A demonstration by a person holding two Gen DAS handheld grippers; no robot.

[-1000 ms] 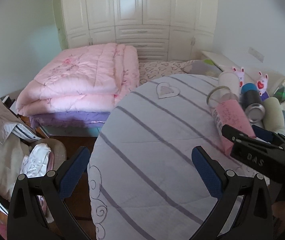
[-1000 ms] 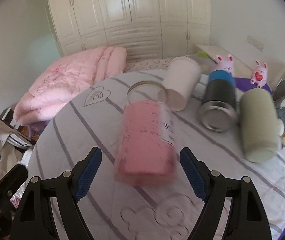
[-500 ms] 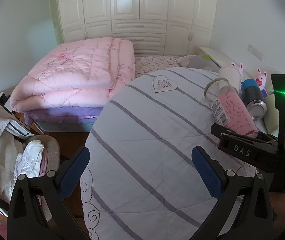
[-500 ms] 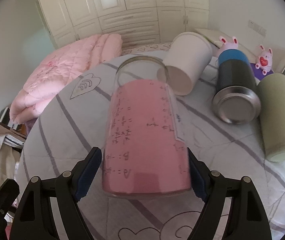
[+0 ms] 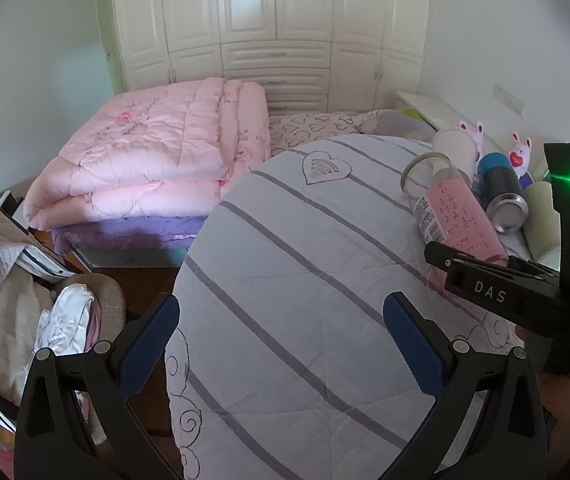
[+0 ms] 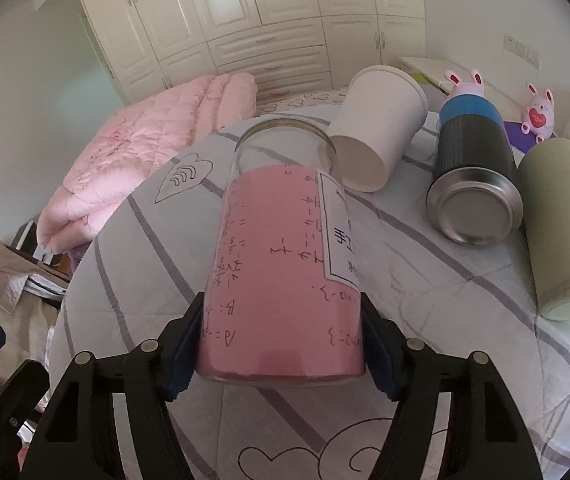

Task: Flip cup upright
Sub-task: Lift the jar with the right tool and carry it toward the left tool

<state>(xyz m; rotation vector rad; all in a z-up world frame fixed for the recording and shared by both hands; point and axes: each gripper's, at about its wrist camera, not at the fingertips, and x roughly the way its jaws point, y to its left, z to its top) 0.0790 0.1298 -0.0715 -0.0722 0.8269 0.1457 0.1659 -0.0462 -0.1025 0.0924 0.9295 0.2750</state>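
At the lower centre of the right wrist view, the right gripper (image 6: 281,344) has its fingers pressed against both sides of the pink glass cup (image 6: 285,256), near its base. The cup lies on its side on the striped surface (image 6: 425,280), mouth pointing away, so gripping the base suits tipping it upright. The left gripper (image 5: 281,336) hangs wide apart, holding nothing.
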